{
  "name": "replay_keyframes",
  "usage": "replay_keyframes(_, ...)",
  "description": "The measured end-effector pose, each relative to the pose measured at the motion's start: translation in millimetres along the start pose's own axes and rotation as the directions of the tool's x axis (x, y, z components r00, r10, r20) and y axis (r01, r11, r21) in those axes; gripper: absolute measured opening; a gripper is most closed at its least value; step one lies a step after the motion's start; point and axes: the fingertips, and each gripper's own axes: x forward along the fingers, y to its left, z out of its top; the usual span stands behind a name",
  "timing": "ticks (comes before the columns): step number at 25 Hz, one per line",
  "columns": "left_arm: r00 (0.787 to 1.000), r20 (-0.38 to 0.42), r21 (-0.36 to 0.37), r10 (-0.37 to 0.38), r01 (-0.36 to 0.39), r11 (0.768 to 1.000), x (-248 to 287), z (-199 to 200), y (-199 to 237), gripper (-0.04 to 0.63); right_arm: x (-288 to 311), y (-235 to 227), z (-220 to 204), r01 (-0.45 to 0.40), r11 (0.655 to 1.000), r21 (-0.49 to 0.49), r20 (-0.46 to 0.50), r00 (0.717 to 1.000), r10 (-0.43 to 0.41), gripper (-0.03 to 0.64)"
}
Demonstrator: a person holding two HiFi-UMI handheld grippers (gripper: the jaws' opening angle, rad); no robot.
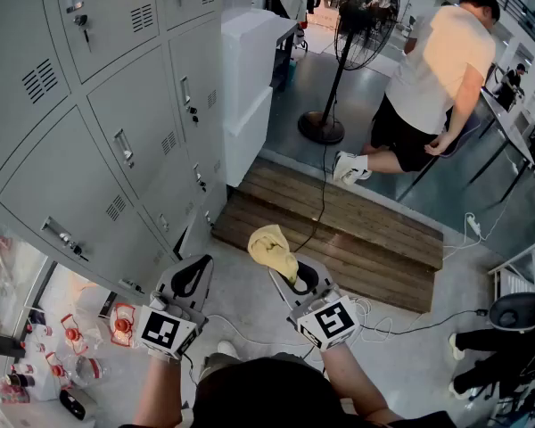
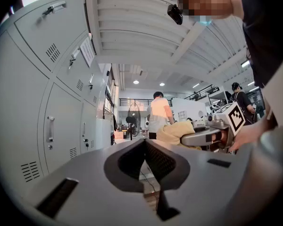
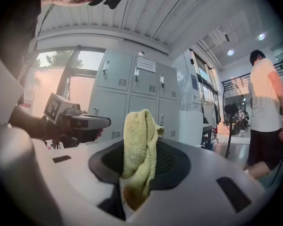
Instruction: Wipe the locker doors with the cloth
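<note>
A yellow cloth [image 1: 273, 250] sticks up from my right gripper [image 1: 296, 279], whose jaws are shut on it; it hangs bunched between them [image 3: 137, 149] in the right gripper view. Grey locker doors [image 1: 116, 141] with handles and vents fill the left of the head view, a short way from both grippers. My left gripper [image 1: 190, 280] is shut with nothing held, its jaws meeting [image 2: 145, 159] in the left gripper view. From there the cloth [image 2: 172, 132] and the right gripper [image 2: 212, 133] show to its right. The lockers [image 3: 137, 98] stand ahead of the right gripper.
A person [image 1: 432, 78] bends over by a standing fan [image 1: 357, 34] at the back. A wooden pallet step [image 1: 339, 230] lies ahead, with a black cable across it. White cabinets [image 1: 250, 78] adjoin the lockers. Small items [image 1: 89, 337] litter the floor at lower left.
</note>
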Motion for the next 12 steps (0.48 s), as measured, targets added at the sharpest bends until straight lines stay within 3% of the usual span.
replay_keyframes(12, 1.0, -0.023, 0.002, -0.01, 0.01, 1.0, -4.3, -18.4, 61.5, 0.008, 59.5, 8.6, -1.5, 0.021, 0.999, 0.041, -0.01, 1.0, -0.021, 0.126)
